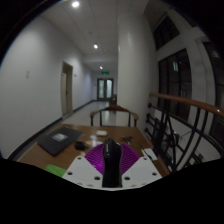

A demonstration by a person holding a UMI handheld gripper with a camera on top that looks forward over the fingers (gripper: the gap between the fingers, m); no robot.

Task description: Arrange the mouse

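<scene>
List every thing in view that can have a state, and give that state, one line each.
Mouse: dark, held between the jaws, both purple pads against its sides, lifted over the table.
Gripper: shut on the mouse.
Laptop: lid closed, lying flat on the table.
Table: wooden, standing in the corridor beside the railing.
Chair: upright, at the far end of the table.
Far doors: appear closed, too small to be sure.
Ceiling lights: on.

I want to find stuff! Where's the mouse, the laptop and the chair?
mouse [112, 153]: gripper view, on its dark back, between the tongs.
laptop [60, 141]: gripper view, on its closed lid.
chair [114, 116]: gripper view, on its backrest.
</scene>
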